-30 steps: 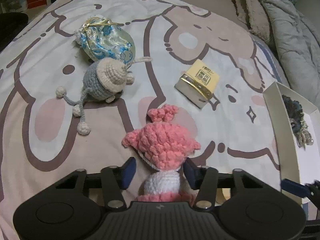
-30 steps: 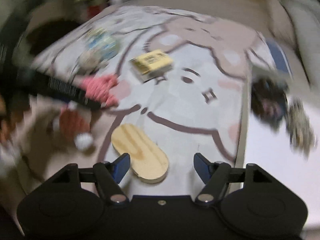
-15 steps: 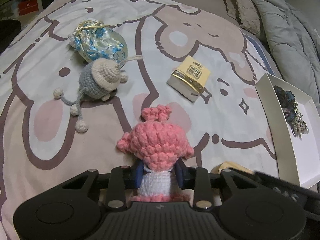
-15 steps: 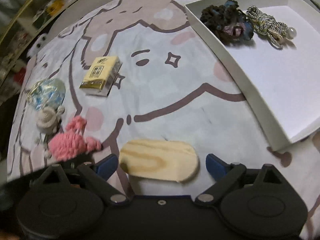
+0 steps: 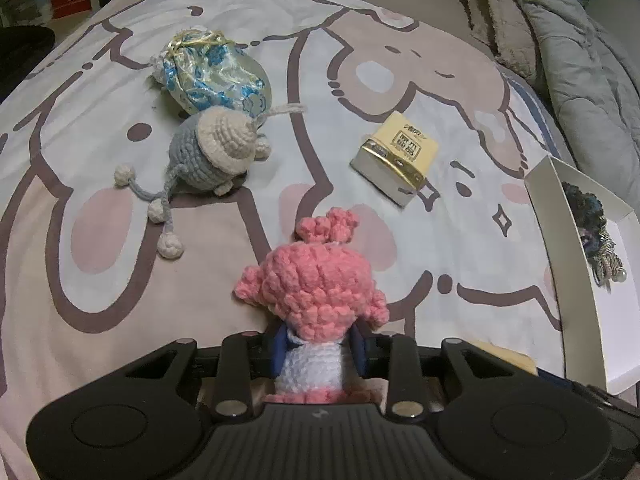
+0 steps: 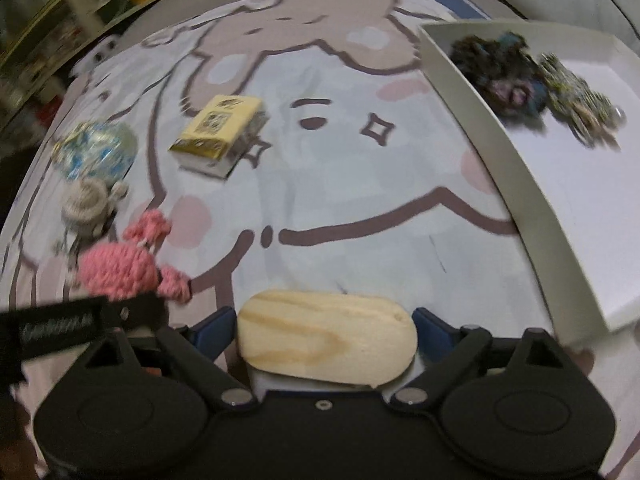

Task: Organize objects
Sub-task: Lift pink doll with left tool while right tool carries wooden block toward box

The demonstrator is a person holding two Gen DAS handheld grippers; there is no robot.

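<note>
Left gripper (image 5: 320, 354), low centre of its view: clamped tight on the white body of the pink crochet doll (image 5: 316, 284), doll's head poking up past the fingertips. Further right, white box (image 5: 576, 280) at the right edge, open side up, near but apart from the doll.

Right gripper (image 6: 322, 330), low centre of its view: spread wide around the wooden block (image 6: 326, 340), pads just beside its rounded ends, not visibly pressing. Block's long axis lying across the frame, matching the jaw line. Box (image 6: 496, 152) up and to the right, nearer this hand.
</note>
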